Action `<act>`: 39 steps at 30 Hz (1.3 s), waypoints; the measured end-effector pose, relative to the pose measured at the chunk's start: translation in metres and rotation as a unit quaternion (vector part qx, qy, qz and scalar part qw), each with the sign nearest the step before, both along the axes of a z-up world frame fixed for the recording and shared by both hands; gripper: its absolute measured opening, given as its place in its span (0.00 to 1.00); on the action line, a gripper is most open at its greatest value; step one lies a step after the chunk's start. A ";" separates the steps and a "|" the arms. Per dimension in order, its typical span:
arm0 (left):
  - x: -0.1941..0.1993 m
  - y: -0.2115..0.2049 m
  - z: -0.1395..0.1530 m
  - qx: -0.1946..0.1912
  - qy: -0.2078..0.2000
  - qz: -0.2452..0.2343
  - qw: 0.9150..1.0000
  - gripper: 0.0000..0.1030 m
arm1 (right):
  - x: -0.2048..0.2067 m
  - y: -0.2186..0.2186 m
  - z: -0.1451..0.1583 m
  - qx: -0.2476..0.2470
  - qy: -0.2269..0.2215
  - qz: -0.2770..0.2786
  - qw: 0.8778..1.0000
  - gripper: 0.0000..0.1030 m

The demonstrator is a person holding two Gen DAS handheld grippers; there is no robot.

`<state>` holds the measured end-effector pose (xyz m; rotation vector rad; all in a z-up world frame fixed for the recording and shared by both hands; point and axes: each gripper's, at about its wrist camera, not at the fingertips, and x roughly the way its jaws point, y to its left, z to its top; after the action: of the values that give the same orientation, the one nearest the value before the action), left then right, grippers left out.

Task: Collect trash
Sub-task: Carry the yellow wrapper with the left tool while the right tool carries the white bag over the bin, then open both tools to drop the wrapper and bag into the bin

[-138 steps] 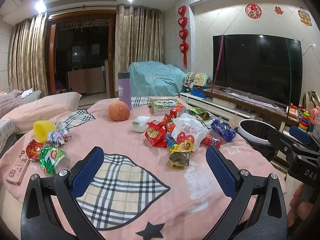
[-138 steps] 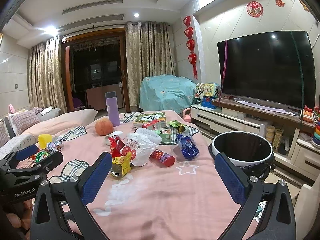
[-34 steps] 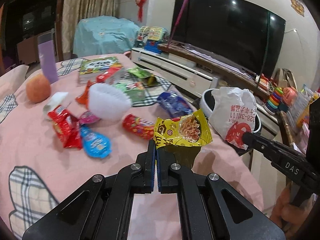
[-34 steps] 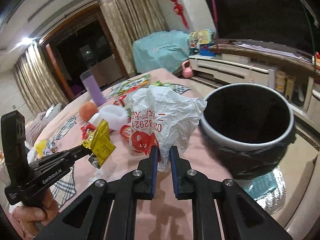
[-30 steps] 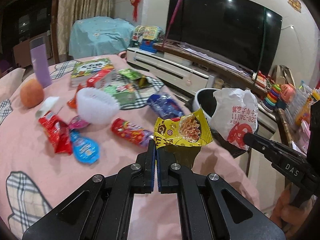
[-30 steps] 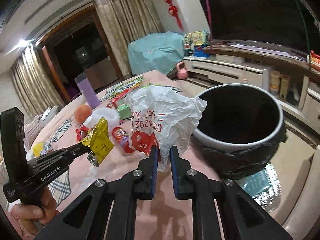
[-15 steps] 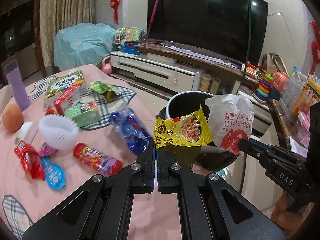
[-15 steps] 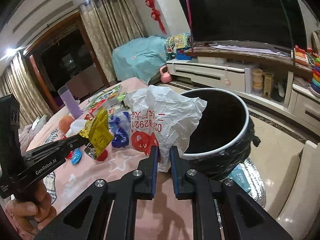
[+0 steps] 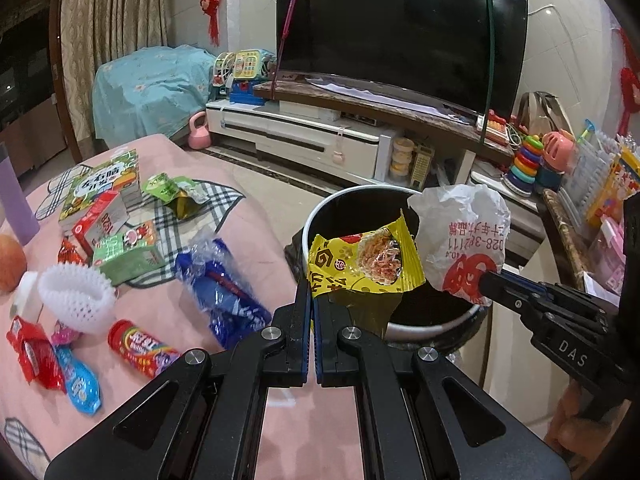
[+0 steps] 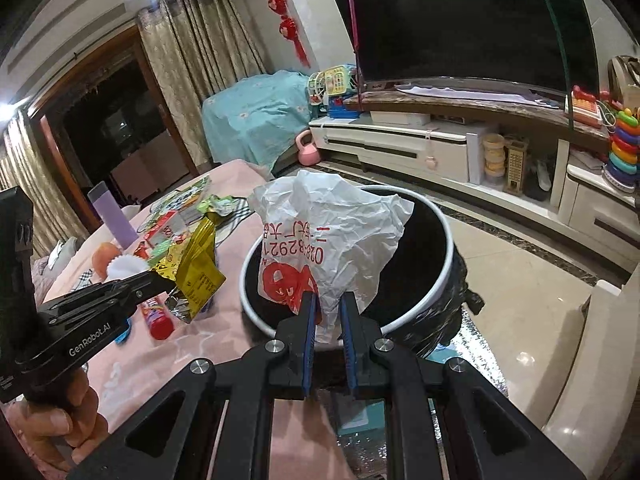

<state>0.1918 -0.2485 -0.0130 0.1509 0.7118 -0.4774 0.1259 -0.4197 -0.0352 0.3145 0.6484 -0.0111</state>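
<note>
My left gripper is shut on a yellow snack wrapper, which hangs in front of the near rim of the round black bin. In the right wrist view that wrapper shows at the left, in the tip of the left gripper. My right gripper is shut on a crumpled white plastic bag with red print, held over the mouth of the bin. The same bag appears at the right of the left wrist view, pinched by the right gripper.
More trash lies on the pink tablecloth: a blue wrapper, a red candy tube, a white foam net, red and blue packets, green boxes. A TV stand and toys stand behind the bin.
Both grippers have moved to the right off the table toward the bin, each still holding its item. The bin now sits right behind the wrapper and under the bag.
</note>
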 end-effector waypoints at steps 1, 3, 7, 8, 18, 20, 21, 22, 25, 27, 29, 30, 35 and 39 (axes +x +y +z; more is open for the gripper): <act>0.003 -0.002 0.000 -0.001 0.003 -0.001 1.000 0.01 | 0.001 -0.001 0.000 -0.001 0.002 0.000 1.000 0.12; 0.008 -0.008 0.001 0.002 0.005 -0.004 1.000 0.01 | 0.006 -0.004 -0.001 -0.003 0.007 0.001 1.000 0.12; 0.017 -0.020 0.001 0.013 0.008 -0.012 1.000 0.01 | 0.014 -0.009 0.001 -0.010 0.015 0.003 1.000 0.12; 0.019 -0.023 0.001 0.014 0.009 -0.013 1.000 0.01 | 0.015 -0.009 0.002 -0.014 0.017 0.003 1.000 0.12; 0.039 -0.052 -0.006 0.041 0.043 -0.038 0.998 0.01 | 0.034 -0.026 -0.001 -0.023 0.049 0.009 0.998 0.12; 0.041 -0.057 -0.007 0.044 0.048 -0.043 0.997 0.01 | 0.037 -0.028 0.000 -0.024 0.053 0.011 0.998 0.13; 0.042 -0.058 -0.008 0.046 0.049 -0.044 0.997 0.01 | 0.039 -0.029 0.000 -0.025 0.056 0.012 0.998 0.13; 0.043 -0.060 -0.008 0.047 0.051 -0.046 0.997 0.01 | 0.041 -0.030 0.001 -0.025 0.057 0.014 0.998 0.13; 0.045 -0.063 -0.011 0.049 0.058 -0.048 0.996 0.01 | 0.045 -0.033 -0.001 -0.026 0.063 0.014 0.998 0.13; 0.046 -0.065 -0.012 0.051 0.059 -0.048 0.996 0.02 | 0.048 -0.036 -0.001 -0.025 0.066 0.017 0.997 0.14; 0.048 -0.067 -0.014 0.053 0.065 -0.050 0.995 0.02 | 0.049 -0.035 -0.001 -0.028 0.069 0.018 0.997 0.16; 0.050 -0.068 -0.014 0.055 0.067 -0.049 0.995 0.03 | 0.050 -0.036 -0.001 -0.029 0.070 0.020 0.997 0.16; 0.050 -0.066 -0.015 0.058 0.069 -0.043 0.995 0.48 | 0.051 -0.042 -0.001 -0.025 0.073 0.015 0.997 0.18; 0.047 -0.064 -0.013 0.060 0.062 -0.037 0.996 0.67 | 0.046 -0.046 0.001 -0.016 0.067 0.009 0.998 0.30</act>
<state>0.2389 -0.3120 -0.0258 0.2623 0.8583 -0.5176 0.1720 -0.4661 -0.0340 0.2794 0.7823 -0.0254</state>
